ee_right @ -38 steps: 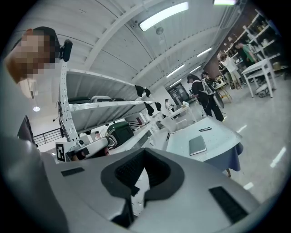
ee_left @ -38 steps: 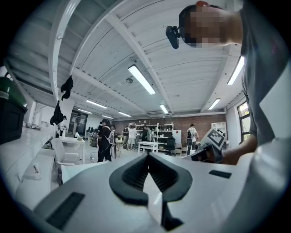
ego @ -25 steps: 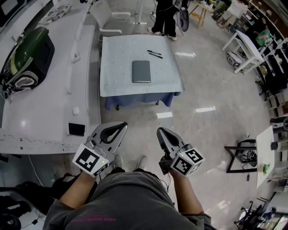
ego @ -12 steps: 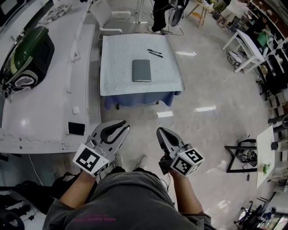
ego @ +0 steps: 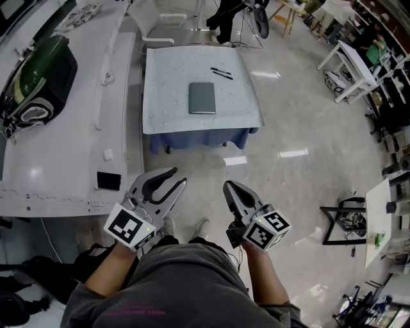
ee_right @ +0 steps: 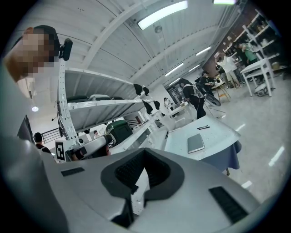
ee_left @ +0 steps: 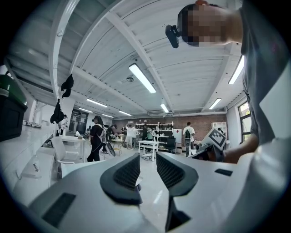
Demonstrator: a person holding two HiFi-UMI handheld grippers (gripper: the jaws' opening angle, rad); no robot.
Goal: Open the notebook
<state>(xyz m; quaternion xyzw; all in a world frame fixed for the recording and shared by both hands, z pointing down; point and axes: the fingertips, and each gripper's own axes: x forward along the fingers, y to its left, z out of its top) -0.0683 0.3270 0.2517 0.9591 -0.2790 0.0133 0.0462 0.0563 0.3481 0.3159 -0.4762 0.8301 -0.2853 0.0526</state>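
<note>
A closed grey notebook [ego: 202, 98] lies flat in the middle of a small table [ego: 165, 102] under a pale blue cloth, far ahead of both grippers. The right gripper view shows the notebook [ee_right: 196, 143] too. Two black pens [ego: 220, 73] lie just beyond it. My left gripper [ego: 179, 176] hangs over the floor near the person's waist. Its jaws have just been opening and stand apart with nothing between them, as the left gripper view [ee_left: 148, 158] confirms. Beside it my right gripper [ego: 226, 186] is shut and empty, its tips meeting in the right gripper view [ee_right: 144, 151].
A long white counter [ego: 70, 134] runs along the left with a green and black bag [ego: 38, 73] on it. A white chair [ego: 150, 22] and a standing person [ego: 224, 19] are beyond the table. White tables [ego: 352, 64] and a black stand [ego: 343, 224] are at the right.
The left gripper's jaws have gone from shut to apart. Both hands stay where they were. The person beyond the table has shifted a little.
</note>
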